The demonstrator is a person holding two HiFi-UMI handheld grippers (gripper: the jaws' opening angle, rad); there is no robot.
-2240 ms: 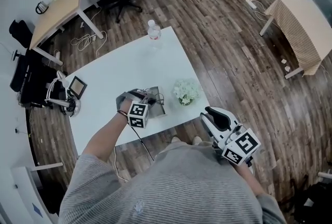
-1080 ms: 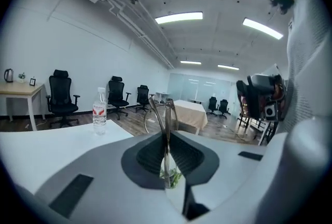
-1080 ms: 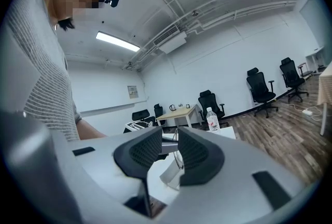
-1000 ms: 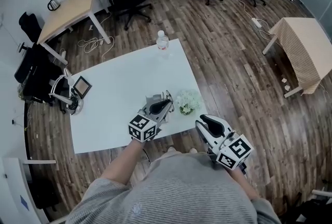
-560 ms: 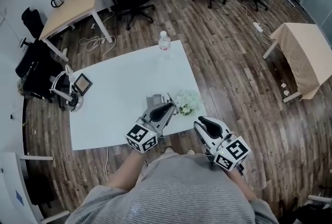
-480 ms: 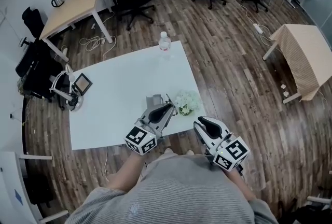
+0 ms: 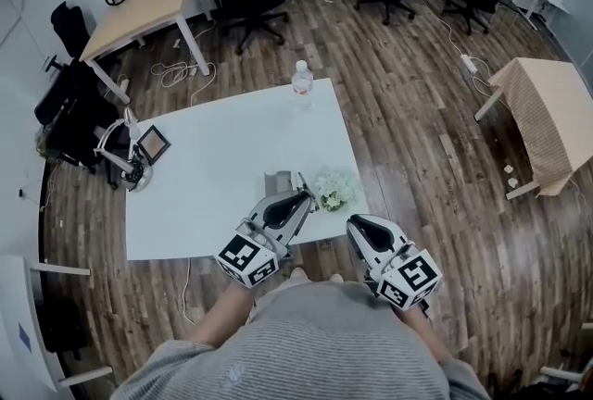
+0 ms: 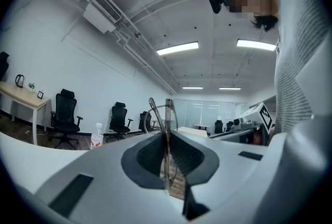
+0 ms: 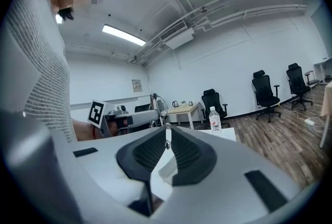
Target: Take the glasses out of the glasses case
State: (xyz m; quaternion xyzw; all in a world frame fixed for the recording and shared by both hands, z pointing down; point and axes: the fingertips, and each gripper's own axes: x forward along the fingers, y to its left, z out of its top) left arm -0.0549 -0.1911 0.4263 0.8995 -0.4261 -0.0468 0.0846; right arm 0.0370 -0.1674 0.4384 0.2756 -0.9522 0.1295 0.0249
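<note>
At lower centre of the head view, the left tool is clamped on the glasses. Their thin frame stands upright from the jaws, just right of the glasses case on the tabletop. Further right, off the tabletop's edge, the right tool is closed and empty. The case's inside is too small to make out.

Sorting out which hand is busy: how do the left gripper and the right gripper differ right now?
The left gripper clamps the clear-framed glasses in its jaws; the right gripper has its jaws shut on nothing. In the head view, the left gripper reaches over the white table's near edge; the right gripper sits just off that edge. Both carry marker cubes.
</note>
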